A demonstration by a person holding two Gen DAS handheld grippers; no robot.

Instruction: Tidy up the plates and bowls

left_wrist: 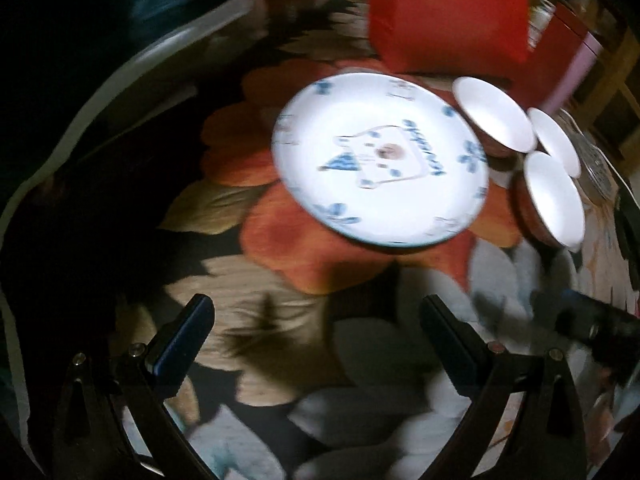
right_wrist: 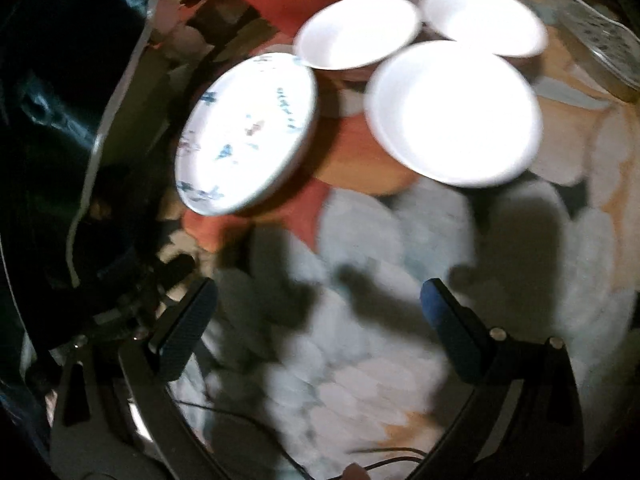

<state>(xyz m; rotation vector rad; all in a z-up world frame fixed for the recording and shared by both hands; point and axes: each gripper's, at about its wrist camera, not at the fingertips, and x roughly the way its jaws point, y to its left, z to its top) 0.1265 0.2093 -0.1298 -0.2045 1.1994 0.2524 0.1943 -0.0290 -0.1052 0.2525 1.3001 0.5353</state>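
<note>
Floral worktop [left_wrist: 280, 344] carrying a blue-patterned plate [left_wrist: 380, 160], three white bowls [left_wrist: 554, 200] clustered right. Left tool [left_wrist: 316, 328] and right tool [right_wrist: 318, 308] both spread, empty, near.

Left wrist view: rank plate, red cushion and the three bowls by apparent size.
1. patterned plate, red cushion: similar, and the cushion is cut off by the frame, so unranked.
2. nearest bowl, left bowl: similar.
3. far bowl: looks smallest, but is partly hidden and farther away.

surface: floral tablecloth [left_wrist: 280, 336] | behind: red cushion [left_wrist: 448, 12] | light: dim surroundings, harsh glare
</note>
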